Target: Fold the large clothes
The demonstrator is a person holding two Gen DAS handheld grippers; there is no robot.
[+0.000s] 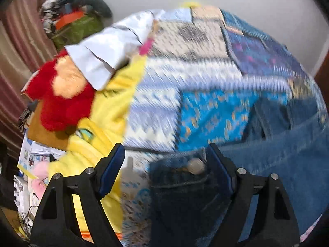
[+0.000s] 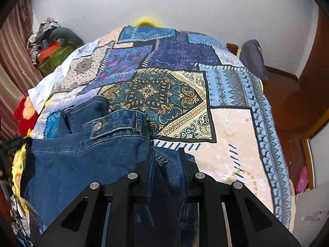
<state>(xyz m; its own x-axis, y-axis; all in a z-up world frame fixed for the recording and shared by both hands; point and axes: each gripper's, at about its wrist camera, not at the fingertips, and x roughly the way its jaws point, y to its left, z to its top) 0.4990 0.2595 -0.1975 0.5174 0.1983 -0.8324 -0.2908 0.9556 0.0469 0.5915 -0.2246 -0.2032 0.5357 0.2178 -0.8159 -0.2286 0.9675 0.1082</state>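
Blue jeans (image 2: 82, 156) crumpled, waistband button up

One pair of blue jeans (image 2: 82, 156) with one metal waist button (image 2: 97, 125) lies on one patchwork bedspread (image 2: 232, 123). Two grippers are at work, the left gripper (image 1: 164, 164) and the right gripper (image 2: 165, 162). One red plush toy (image 1: 59, 105), one white pillow (image 1: 107, 55) and one pink shoe (image 2: 302, 180) are visible.
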